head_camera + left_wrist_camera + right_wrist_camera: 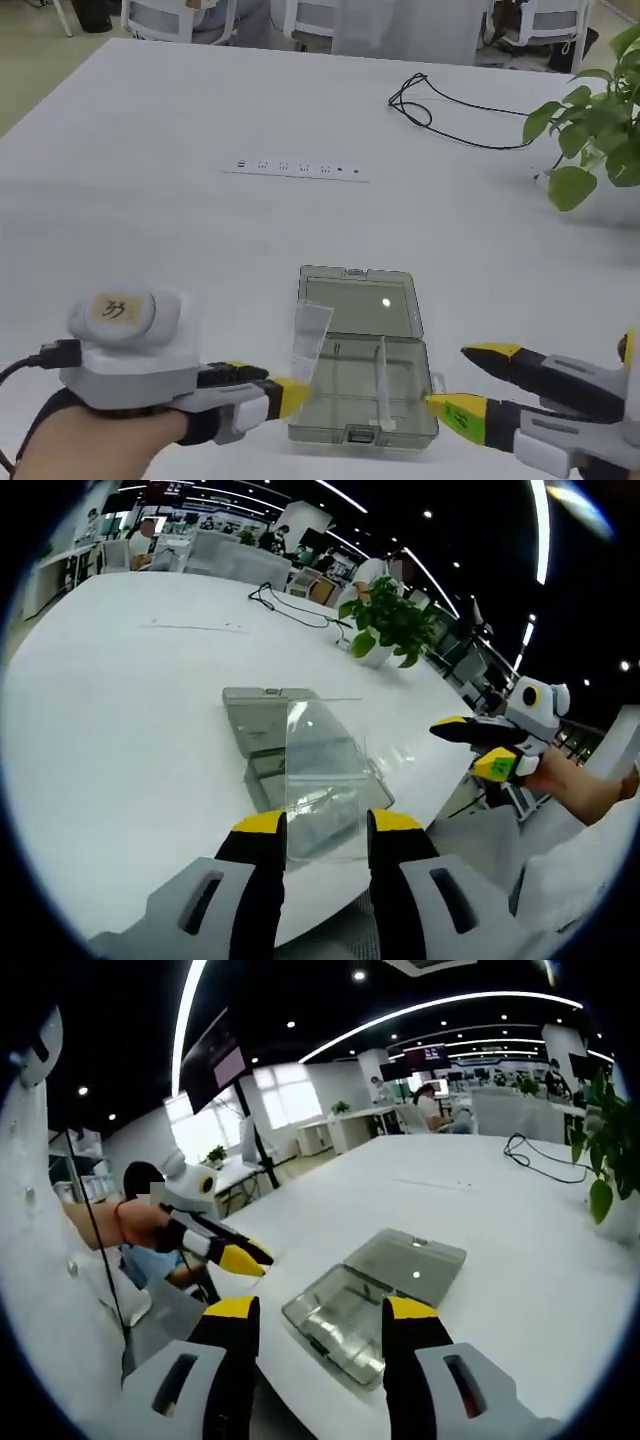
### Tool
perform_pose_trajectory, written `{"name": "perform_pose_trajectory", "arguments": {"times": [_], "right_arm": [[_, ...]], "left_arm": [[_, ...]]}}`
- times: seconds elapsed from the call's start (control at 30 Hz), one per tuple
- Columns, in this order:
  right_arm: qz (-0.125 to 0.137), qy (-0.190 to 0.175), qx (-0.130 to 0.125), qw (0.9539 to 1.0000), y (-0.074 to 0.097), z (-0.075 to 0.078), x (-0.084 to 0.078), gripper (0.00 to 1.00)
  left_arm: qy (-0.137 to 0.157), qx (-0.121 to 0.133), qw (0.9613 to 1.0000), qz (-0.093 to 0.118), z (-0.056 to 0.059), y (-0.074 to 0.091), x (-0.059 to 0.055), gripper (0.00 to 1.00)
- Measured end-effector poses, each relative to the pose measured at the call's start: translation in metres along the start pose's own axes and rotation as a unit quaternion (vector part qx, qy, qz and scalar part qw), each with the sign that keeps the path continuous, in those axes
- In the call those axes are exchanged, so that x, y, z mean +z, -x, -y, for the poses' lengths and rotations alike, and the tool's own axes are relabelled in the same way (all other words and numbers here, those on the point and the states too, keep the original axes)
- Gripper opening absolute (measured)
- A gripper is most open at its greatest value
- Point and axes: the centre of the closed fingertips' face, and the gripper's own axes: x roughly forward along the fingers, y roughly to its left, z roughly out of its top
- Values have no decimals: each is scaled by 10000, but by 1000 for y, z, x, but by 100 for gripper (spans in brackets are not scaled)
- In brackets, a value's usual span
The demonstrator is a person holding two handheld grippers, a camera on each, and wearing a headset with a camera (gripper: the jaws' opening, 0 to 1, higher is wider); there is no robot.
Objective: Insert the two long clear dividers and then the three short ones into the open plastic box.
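Heads up, your left hand-held gripper (pixel 322 825) pinches just the divider (pixel 325 770) edge, right hand-held gripper (pixel 320 1310) gapes empty, so it could twist and miss the box (pixel 330 432) slots.

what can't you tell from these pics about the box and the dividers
- Slots in the box: too small in the head view. In the left gripper view the held clear divider covers them.
- Dividers already seated: clear on clear, and one strip shows faintly in the head view.
- Clear divider, long or short: its edges fade.
- Right gripper: body cut by the head view's edge.
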Motion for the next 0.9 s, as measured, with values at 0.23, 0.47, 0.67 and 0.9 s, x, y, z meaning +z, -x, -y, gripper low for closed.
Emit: {"name": "perform_pose_trajectory", "arguments": {"times": [0.23,0.47,0.67,0.9], "right_arm": [[148,-463,18,9988,-16,-13,12,36],[142,-818,44,9965,-31,-22,18,25],[152,-1021,43,9946,-37,-24,20,19],[89,-1173,61,9930,-42,-28,18,15]], "left_arm": [[-147,-263,9993,210,25,-3,12,30],[-394,-437,9978,312,44,-7,20,30],[-627,-509,9962,329,54,-8,22,30],[-807,-506,9951,281,56,-9,19,30]]}}
